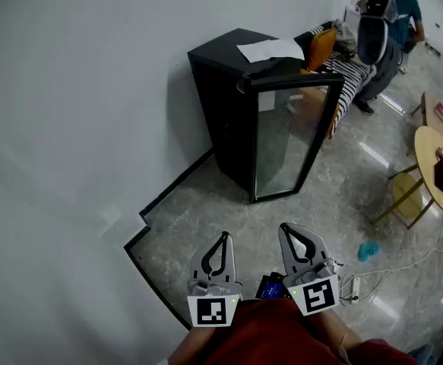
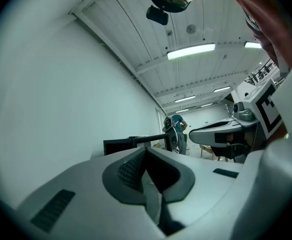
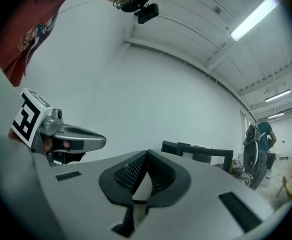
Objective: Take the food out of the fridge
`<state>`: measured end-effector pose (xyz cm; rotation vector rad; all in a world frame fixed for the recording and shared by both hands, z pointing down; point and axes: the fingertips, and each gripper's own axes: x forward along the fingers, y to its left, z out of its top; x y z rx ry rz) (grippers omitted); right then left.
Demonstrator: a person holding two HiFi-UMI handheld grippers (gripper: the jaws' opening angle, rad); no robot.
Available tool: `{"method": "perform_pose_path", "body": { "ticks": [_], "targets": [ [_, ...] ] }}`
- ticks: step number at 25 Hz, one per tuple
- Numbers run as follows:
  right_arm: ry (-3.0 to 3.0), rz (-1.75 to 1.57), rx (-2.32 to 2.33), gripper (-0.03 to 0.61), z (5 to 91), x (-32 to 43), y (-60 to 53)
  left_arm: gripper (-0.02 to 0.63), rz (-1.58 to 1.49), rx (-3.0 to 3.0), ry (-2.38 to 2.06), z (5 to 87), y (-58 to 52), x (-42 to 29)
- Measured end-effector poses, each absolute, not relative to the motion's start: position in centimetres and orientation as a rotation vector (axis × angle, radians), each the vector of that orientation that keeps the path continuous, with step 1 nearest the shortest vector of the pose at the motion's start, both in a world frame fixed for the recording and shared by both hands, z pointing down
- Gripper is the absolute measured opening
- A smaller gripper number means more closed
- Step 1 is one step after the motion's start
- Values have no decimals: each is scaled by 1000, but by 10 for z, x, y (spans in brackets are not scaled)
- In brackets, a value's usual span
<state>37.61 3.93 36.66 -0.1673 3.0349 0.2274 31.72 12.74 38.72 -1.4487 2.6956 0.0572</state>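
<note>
A black fridge [image 1: 240, 112] with a glass door [image 1: 289, 139] stands against the white wall, its door closed. No food shows through the glass from here. My left gripper [image 1: 223, 236] and right gripper [image 1: 288, 229] are held side by side close to my body, well short of the fridge, both pointing towards it. Each is shut with its tips together and nothing between them. In the left gripper view the fridge [image 2: 128, 144] is small and far ahead; in the right gripper view the fridge [image 3: 198, 151] sits just above the jaws.
A sheet of paper [image 1: 270, 49] lies on the fridge top. A person [image 1: 384, 29] stands behind the fridge by a striped sofa [image 1: 350, 71]. A round wooden table [image 1: 438, 166] and a stool [image 1: 407, 196] stand at right. A cable [image 1: 388, 271] and a teal object [image 1: 368, 250] lie on the floor.
</note>
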Motion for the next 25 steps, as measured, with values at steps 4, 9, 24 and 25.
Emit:
{"method": "perform_pose_path", "body": {
  "ticks": [4,9,24,25],
  "targets": [
    [3031,226,-156,22,365,385,40,14,57,-1422,2712,388,132,325],
    [3026,226,-125,21,364,399,34,14,44,-1384,2720,387,130,339],
    [3003,164,94,23,370,399,49,14,14,-1199,2823,389,157,354],
    [3002,169,102,22,370,394,52,14,17,-1192,2823,389,159,350]
  ]
}}
